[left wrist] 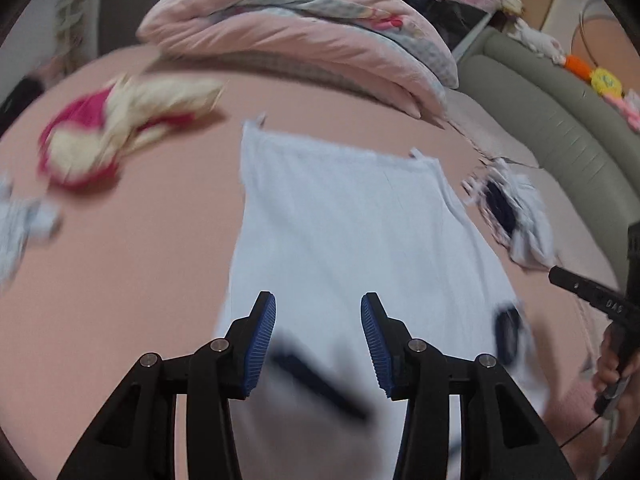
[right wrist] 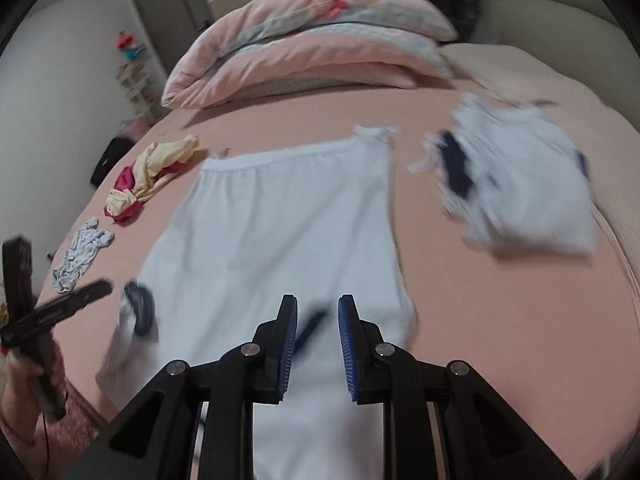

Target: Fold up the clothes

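Note:
A white garment [left wrist: 340, 216] [right wrist: 280, 232] with navy trim lies spread flat on the pink bed [left wrist: 132, 280], waistband at the far end. My left gripper [left wrist: 318, 300] hovers over its near part, jaws apart, only blurred white cloth and a navy strip [left wrist: 316, 380] beneath them. My right gripper [right wrist: 318, 300] hangs over the near edge too, with a narrower gap. A blurred navy strip [right wrist: 310, 328] shows below that gap, and no pad presses on it. A navy cuff [right wrist: 138, 312] lies at the garment's near left corner.
A red and cream garment [left wrist: 116, 128] [right wrist: 152, 176] and a crumpled white cloth [right wrist: 82, 252] lie left. A white and navy pile [right wrist: 520, 192] [left wrist: 512, 212] sits right. A folded pink duvet [right wrist: 312, 40] spans the far end. A person's hand [right wrist: 24, 364] holds the other gripper's handle.

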Motion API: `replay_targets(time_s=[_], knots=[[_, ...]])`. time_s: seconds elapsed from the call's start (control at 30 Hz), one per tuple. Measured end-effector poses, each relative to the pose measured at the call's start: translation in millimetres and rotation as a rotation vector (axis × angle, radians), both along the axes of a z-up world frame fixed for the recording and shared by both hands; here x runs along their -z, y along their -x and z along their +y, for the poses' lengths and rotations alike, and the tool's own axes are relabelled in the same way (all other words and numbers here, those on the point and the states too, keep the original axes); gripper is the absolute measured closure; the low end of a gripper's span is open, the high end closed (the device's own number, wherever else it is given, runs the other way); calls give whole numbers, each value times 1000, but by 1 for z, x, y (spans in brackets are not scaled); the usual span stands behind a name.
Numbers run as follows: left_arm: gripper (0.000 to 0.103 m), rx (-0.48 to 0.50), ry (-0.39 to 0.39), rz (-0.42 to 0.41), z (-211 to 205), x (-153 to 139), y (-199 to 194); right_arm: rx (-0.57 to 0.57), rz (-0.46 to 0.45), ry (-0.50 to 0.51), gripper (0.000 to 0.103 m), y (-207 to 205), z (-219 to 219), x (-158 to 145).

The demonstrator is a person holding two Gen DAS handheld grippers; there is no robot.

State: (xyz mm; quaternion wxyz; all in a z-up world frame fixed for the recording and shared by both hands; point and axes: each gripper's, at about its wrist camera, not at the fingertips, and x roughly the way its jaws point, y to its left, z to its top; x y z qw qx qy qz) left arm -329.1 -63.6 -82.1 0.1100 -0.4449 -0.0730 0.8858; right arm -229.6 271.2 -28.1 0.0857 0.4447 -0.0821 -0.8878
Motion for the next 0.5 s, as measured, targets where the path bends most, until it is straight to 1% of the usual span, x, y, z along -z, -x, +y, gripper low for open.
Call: replay_targets(time_s=[0.03,0.07,0.1,0.13,0.2,0.3,0.37,0.43,0.47,0.5], knots=[[62,14,20,-4,0,2,33,-9,-8,-7,80,31,0,1],[62,25,40,-10,0,5,65,-5,-20,-19,74,64,2,5],[62,23,57,-32,-2,13,91,-2,-31,-31,71,96,4,9],[62,21,74,-54,-4,21,118,3,-41,-47,71,127,6,13],[62,18,108,-93,-7,36,167,26,-56,-101,70,170,9,22],[62,18,145,-56,-4,44,189,37,-87,-170,70,219,11,37],[62,-3,135,-95,-2,48,201,33,-143,-230,70,242,9,50],[62,-25,125,-133,0,52,213,39,-191,-257,70,256,8,60],[62,-36,123,-149,1,54,218,38,-211,-281,70,265,7,63],[62,-53,133,-149,2,54,221,50,-208,-310,70,270,6,63]])
